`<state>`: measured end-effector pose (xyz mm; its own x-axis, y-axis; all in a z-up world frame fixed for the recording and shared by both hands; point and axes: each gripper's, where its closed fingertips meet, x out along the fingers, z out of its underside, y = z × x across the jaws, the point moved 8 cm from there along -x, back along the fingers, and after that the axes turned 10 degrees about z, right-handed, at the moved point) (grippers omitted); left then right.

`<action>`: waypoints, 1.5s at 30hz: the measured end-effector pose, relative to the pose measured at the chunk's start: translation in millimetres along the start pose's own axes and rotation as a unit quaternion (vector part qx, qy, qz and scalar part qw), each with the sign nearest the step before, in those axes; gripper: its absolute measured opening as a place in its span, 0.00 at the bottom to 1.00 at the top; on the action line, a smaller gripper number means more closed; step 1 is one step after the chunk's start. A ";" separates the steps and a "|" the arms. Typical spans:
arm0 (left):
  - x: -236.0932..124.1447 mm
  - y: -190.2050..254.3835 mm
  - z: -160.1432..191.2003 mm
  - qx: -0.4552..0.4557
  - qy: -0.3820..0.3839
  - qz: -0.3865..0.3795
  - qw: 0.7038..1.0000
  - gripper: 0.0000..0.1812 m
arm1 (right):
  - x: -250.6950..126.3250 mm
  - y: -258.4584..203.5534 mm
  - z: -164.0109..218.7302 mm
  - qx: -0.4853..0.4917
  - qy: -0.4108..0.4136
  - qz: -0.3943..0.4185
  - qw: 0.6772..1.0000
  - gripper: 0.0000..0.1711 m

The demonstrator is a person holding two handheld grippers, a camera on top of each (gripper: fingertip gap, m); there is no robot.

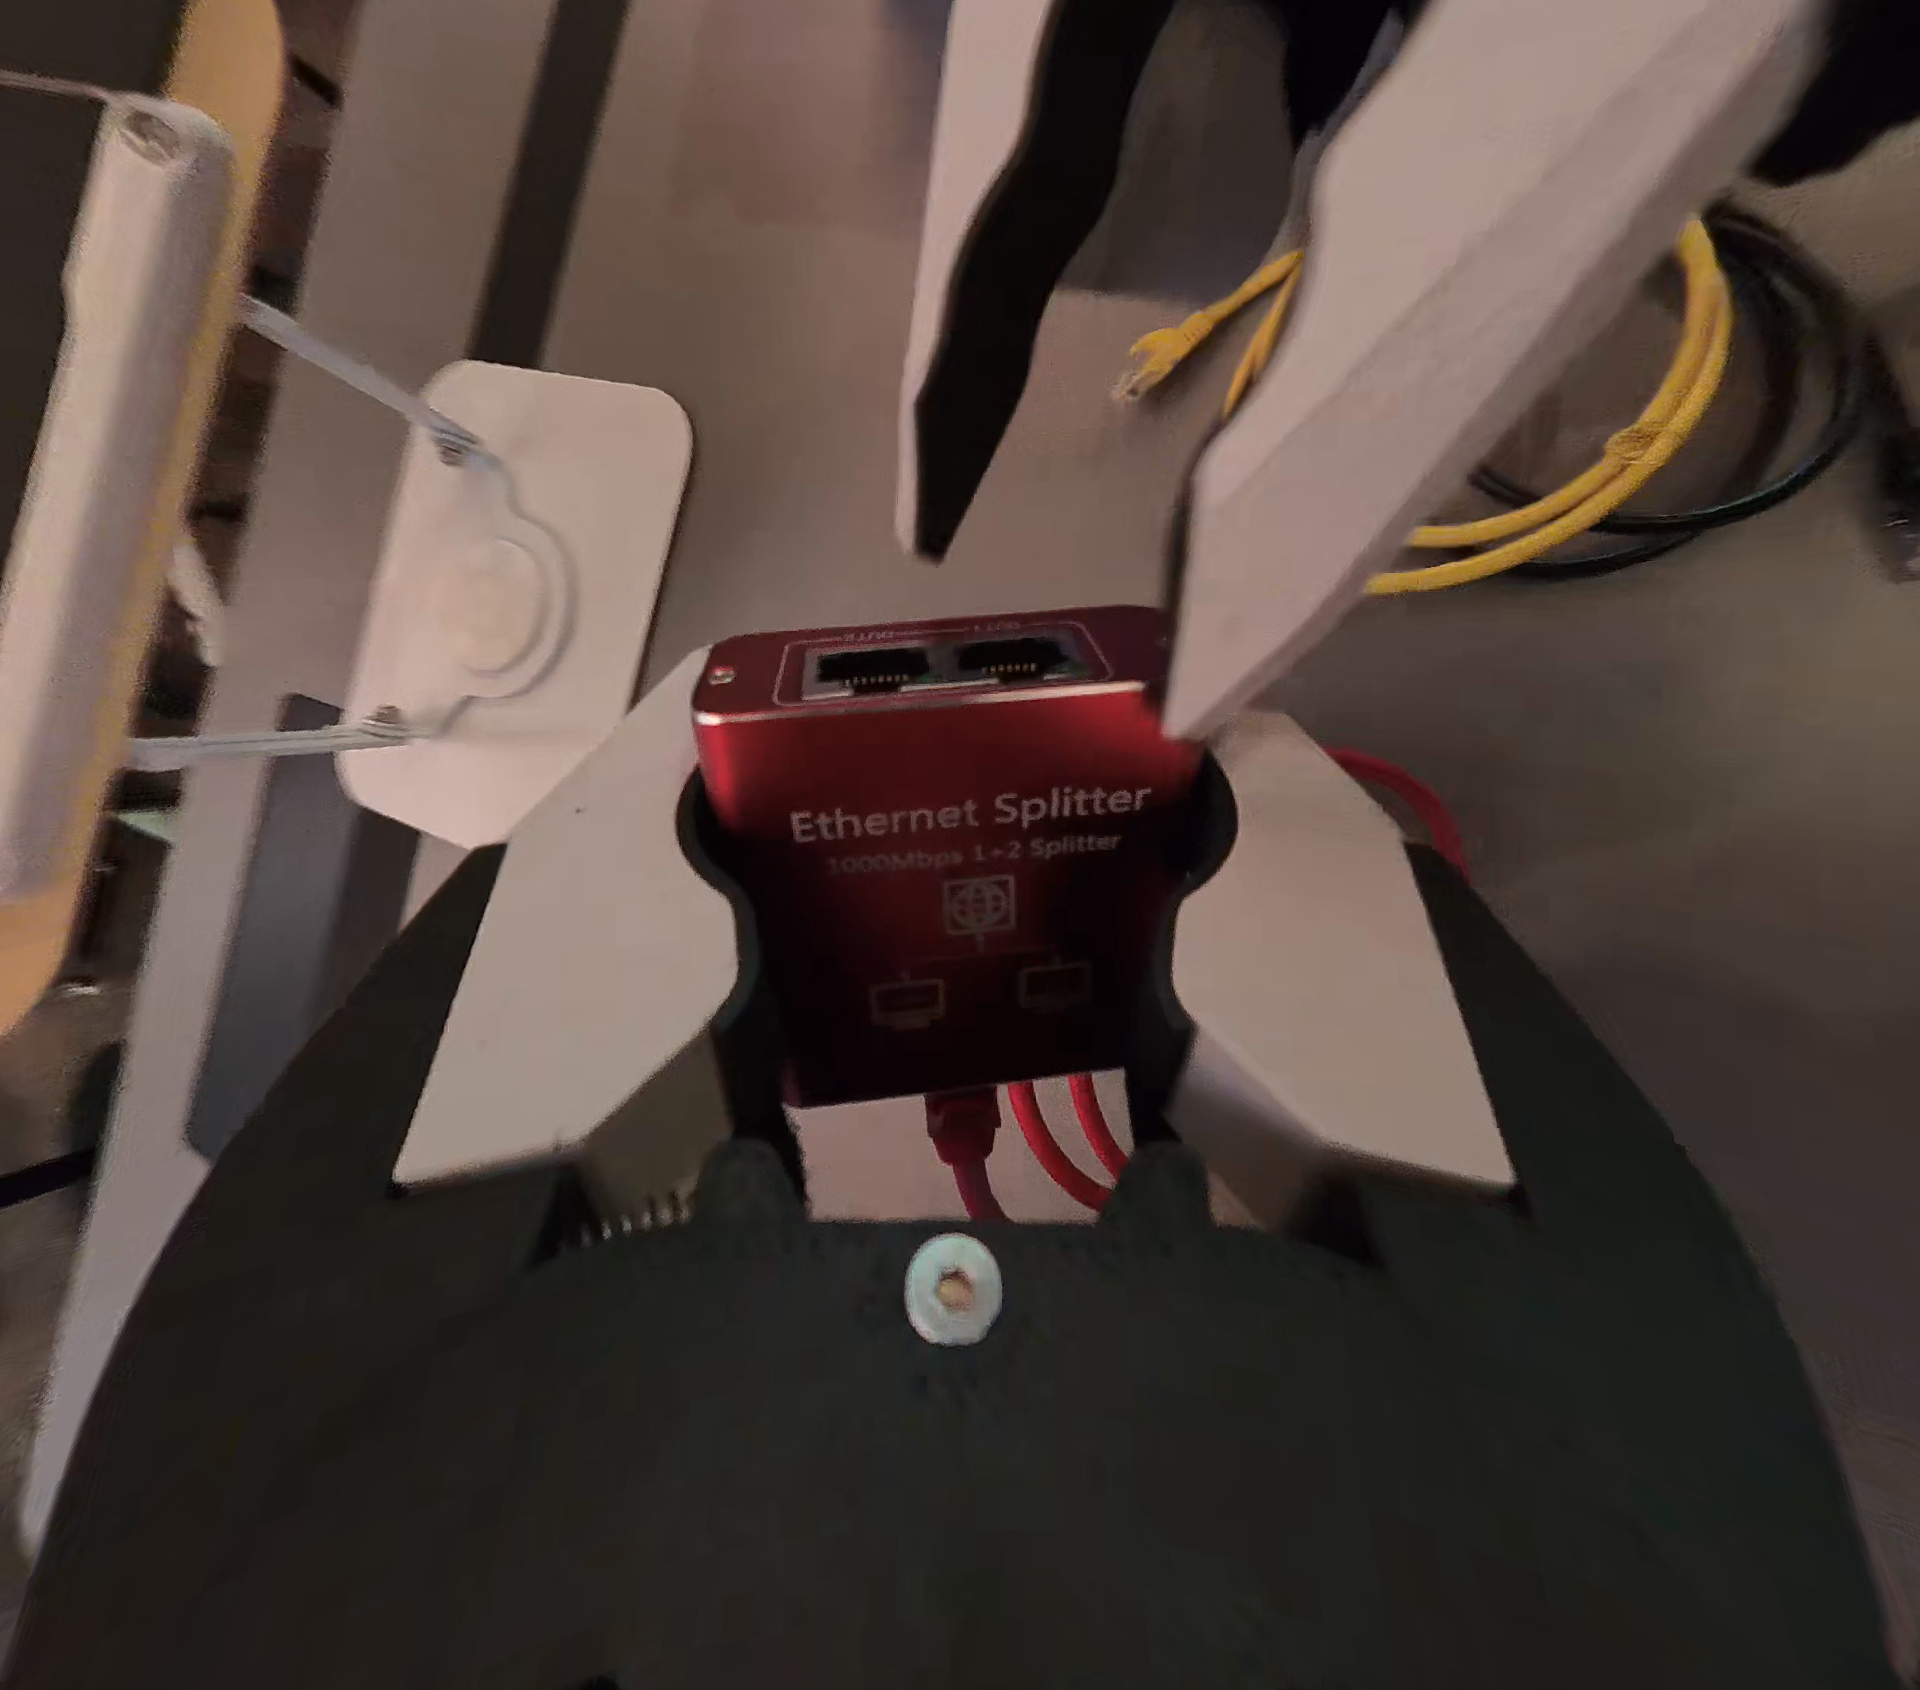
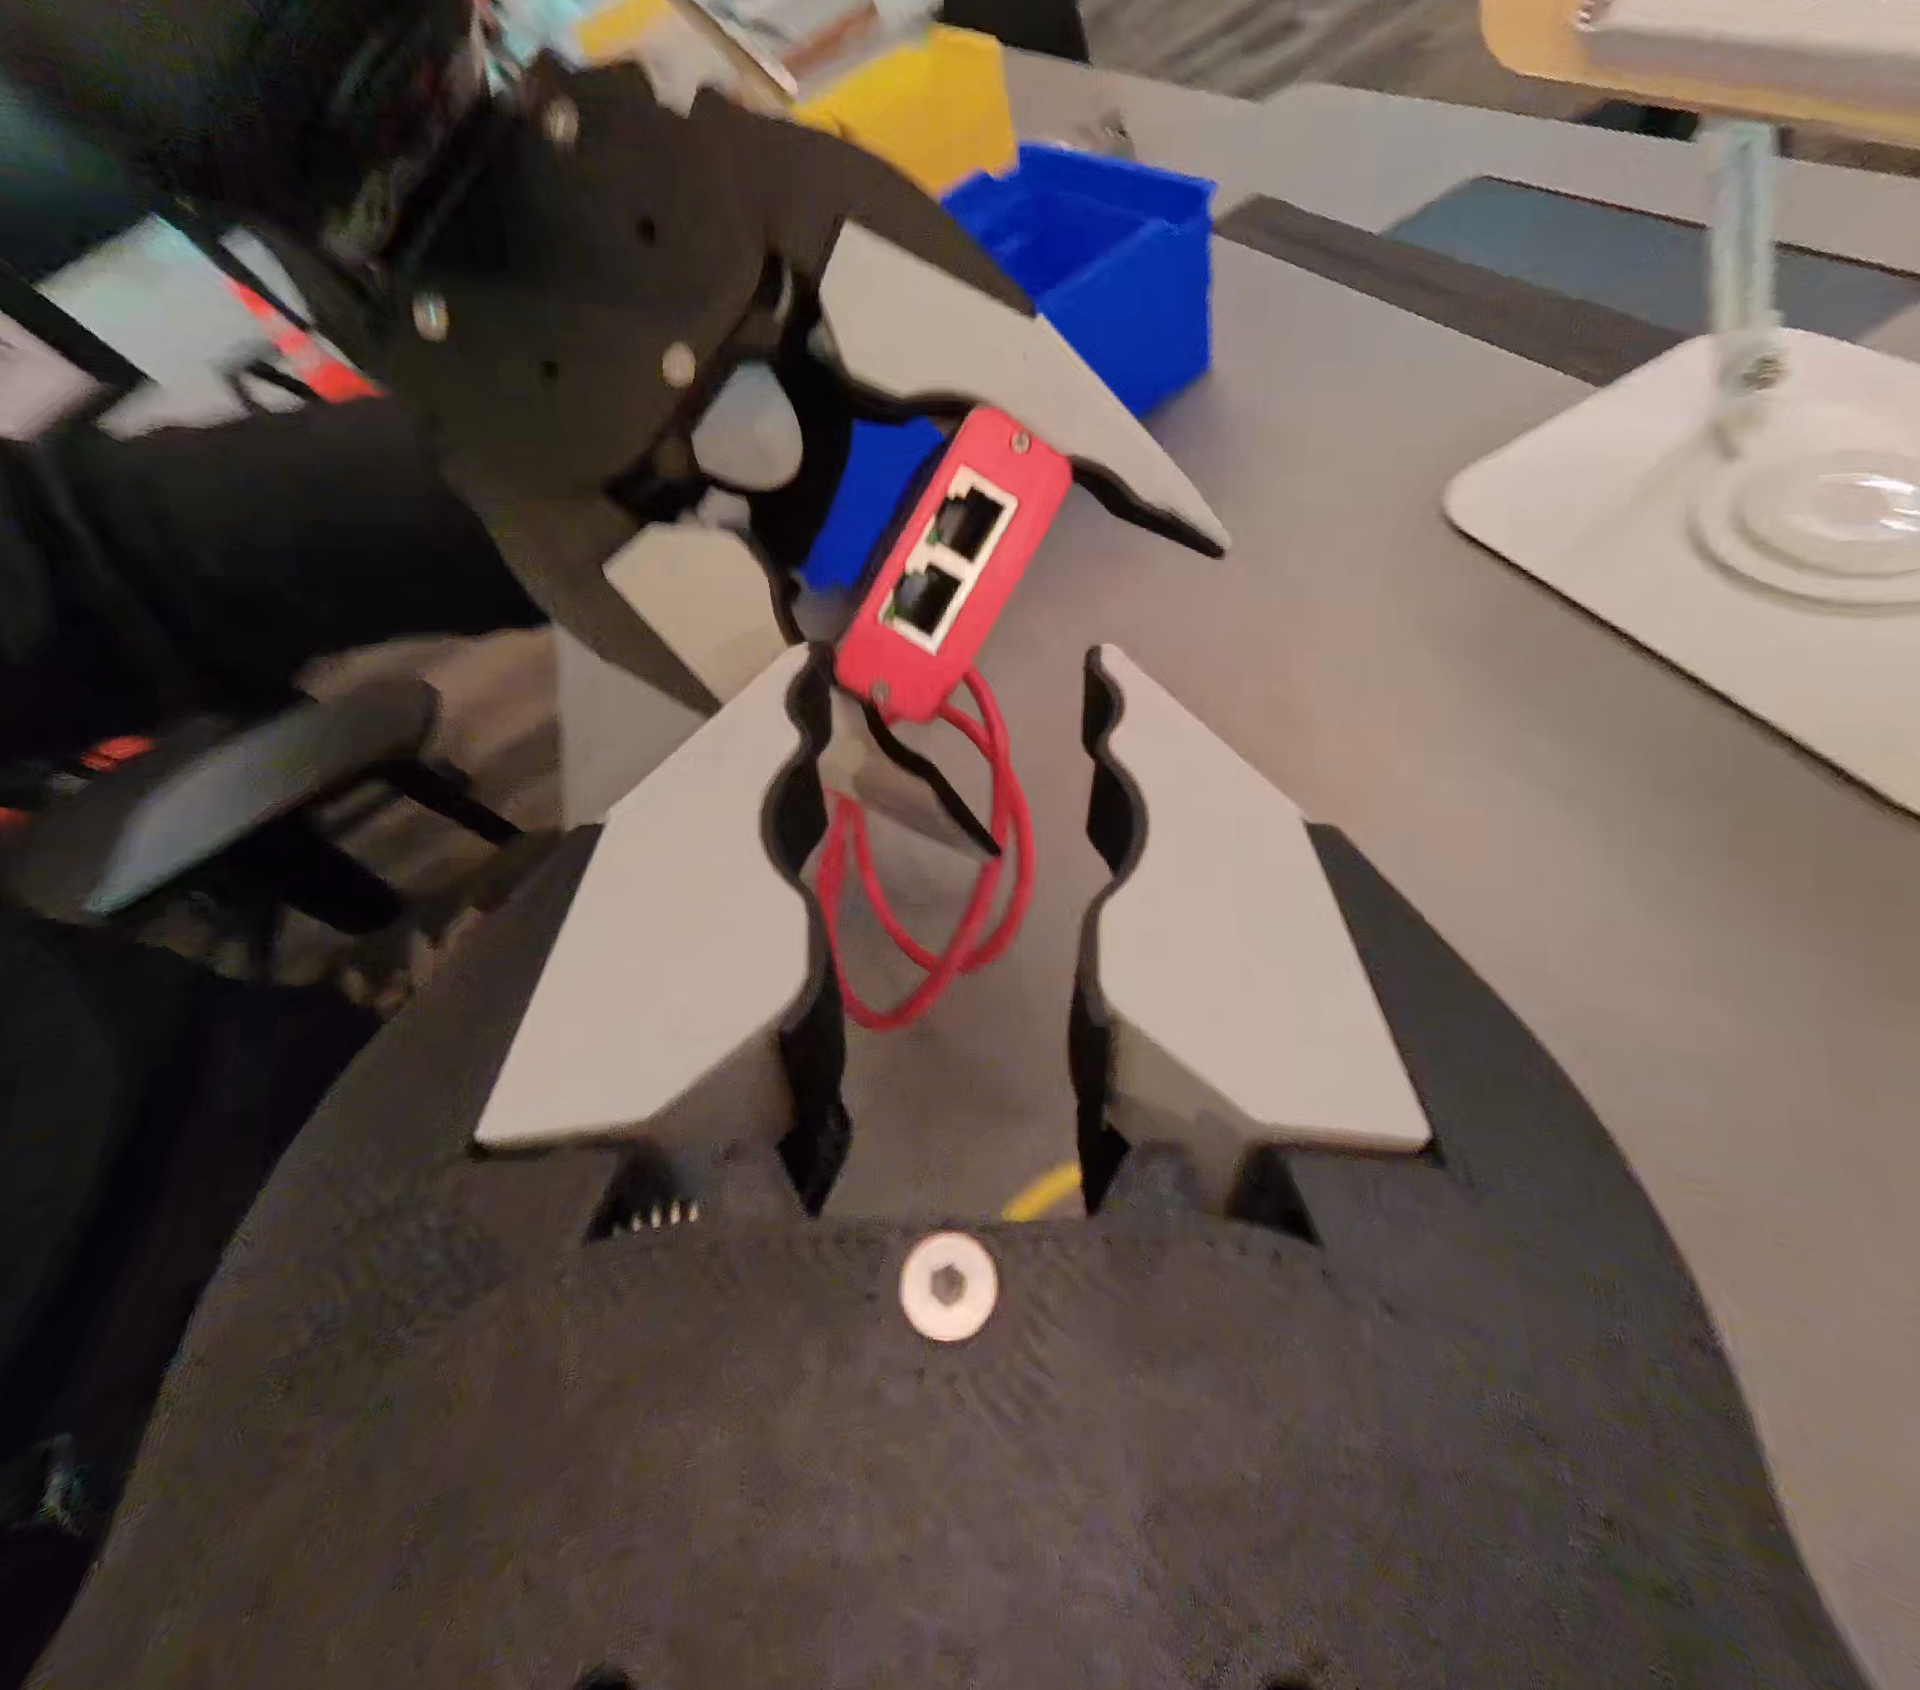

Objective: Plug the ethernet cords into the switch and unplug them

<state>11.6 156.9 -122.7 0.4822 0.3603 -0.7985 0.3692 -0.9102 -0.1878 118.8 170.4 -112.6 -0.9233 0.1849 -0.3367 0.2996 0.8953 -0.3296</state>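
My left gripper is shut on a red ethernet splitter and holds it above the grey table. Its two front ports face away and are empty. A red cord hangs from its rear. My right gripper is open and empty, right in front of the splitter; one of its fingers touches the splitter's right front corner. A yellow ethernet cord lies coiled on the table at right, its plug loose.
A white stand base with a clear post sits at the left. A black cable lies by the yellow cord. A blue bin and a yellow bin stand at the table's far side. A person in dark clothing is at the left. The left gripper's tips are roughly 5 centimeters from the right gripper's.
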 end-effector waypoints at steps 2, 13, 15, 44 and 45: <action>-1.8 7.1 -3.4 0.020 0.000 -0.024 0.999 0.46 | 5.9 -1.9 0.2 0.045 0.010 -0.045 0.998 0.26; -14.1 23.2 2.8 0.010 -0.001 0.100 0.995 0.41 | 14.4 -8.5 9.7 -0.079 -0.138 -0.071 0.985 0.15; -20.7 21.8 5.4 -0.006 -0.003 0.166 0.986 0.36 | 12.6 -11.2 8.1 -0.134 -0.177 -0.090 0.971 0.15; -61.4 -10.3 34.9 -0.218 0.383 0.289 0.850 0.14 | 25.8 -11.5 -7.9 -0.033 -0.017 -0.183 0.982 0.13; -67.0 -11.5 35.5 -0.198 0.374 0.271 0.864 0.20 | 25.6 -13.5 -8.7 -0.048 -0.041 -0.189 0.980 0.13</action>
<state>-53.1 135.9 -87.4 0.9938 0.0693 -0.0864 0.0998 -0.8985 0.4274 89.0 166.5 -109.1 -0.9402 -0.1963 -0.2783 -0.0867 0.9282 -0.3617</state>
